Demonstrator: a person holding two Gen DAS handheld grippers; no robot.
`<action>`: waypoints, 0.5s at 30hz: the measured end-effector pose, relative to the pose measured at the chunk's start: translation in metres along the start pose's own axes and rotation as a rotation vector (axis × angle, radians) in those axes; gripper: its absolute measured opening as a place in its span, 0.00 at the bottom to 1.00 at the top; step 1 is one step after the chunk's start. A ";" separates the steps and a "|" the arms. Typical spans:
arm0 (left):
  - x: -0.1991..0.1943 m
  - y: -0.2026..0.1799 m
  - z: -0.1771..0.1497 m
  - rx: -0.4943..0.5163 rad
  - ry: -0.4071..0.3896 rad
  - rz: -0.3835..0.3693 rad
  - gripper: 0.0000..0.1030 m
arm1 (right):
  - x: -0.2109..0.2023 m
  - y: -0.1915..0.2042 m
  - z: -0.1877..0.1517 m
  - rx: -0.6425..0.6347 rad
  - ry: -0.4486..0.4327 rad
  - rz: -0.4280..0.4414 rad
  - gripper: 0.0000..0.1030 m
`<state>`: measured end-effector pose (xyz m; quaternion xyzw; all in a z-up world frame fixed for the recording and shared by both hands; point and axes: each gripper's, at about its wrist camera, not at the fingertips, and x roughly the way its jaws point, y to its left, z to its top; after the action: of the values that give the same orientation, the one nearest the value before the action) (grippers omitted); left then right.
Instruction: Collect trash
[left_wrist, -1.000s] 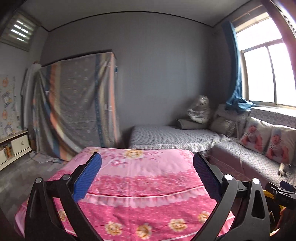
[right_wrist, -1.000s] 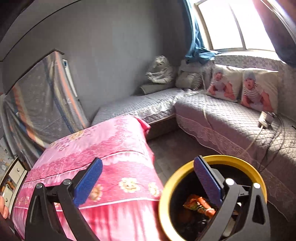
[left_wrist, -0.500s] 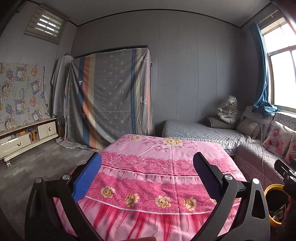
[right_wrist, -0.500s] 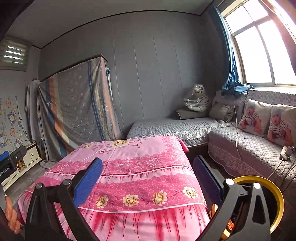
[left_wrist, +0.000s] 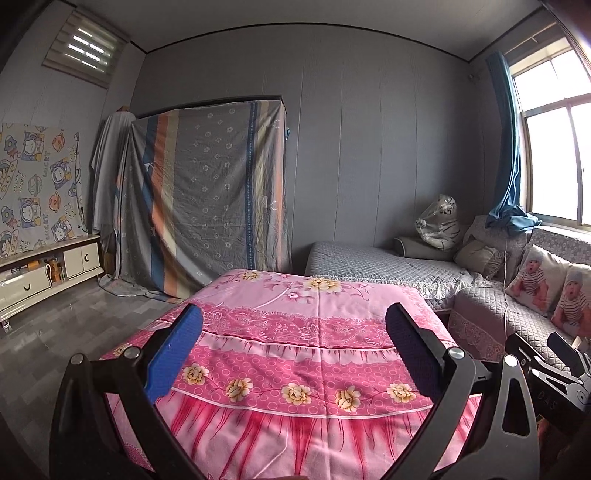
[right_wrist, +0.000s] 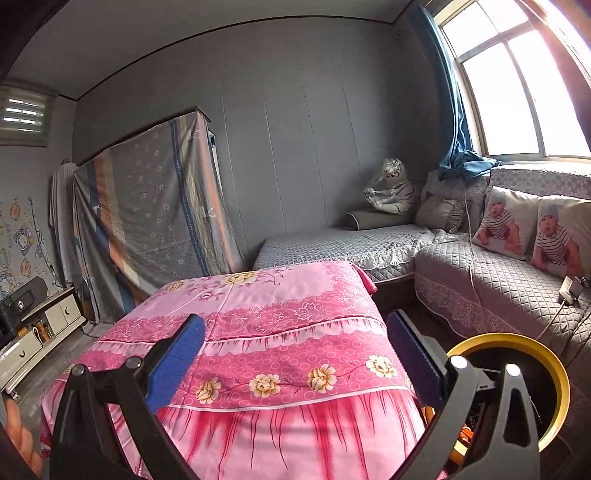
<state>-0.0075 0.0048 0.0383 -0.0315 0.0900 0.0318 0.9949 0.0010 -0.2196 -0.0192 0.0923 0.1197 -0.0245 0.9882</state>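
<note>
A yellow-rimmed trash bin (right_wrist: 554, 373) stands on the floor at the lower right of the right wrist view, between the pink table and the grey sofa. Orange trash (right_wrist: 466, 434) shows inside it, mostly hidden behind the right finger. My right gripper (right_wrist: 295, 354) is open and empty, held in front of the pink flowered tablecloth (right_wrist: 280, 332). My left gripper (left_wrist: 293, 349) is open and empty, facing the same tablecloth (left_wrist: 295, 332). No loose trash shows on the cloth. The right gripper shows at the right edge of the left wrist view (left_wrist: 554, 369).
A grey quilted sofa (right_wrist: 509, 280) with baby-print pillows (right_wrist: 506, 225) runs along the right wall under the window. A charger and cable (right_wrist: 567, 290) lie on it. A cloth-covered wardrobe (left_wrist: 207, 195) stands at the back left, with a low white cabinet (left_wrist: 40, 280) beside it.
Both grippers have pulled back and up from the bin and table. The left view now takes in the whole room. The right view turned from the bin toward the table.
</note>
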 end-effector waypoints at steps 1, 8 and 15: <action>0.000 -0.001 0.000 0.002 0.003 0.000 0.92 | 0.000 0.000 0.000 0.002 0.002 0.001 0.93; 0.000 -0.003 0.000 0.008 -0.002 -0.002 0.92 | 0.002 0.001 -0.001 -0.004 0.005 -0.001 0.93; -0.002 -0.005 0.001 0.017 -0.001 -0.018 0.92 | 0.003 0.001 0.000 -0.005 0.010 0.003 0.93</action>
<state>-0.0085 -0.0006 0.0397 -0.0238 0.0897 0.0223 0.9954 0.0038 -0.2186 -0.0196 0.0900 0.1244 -0.0225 0.9879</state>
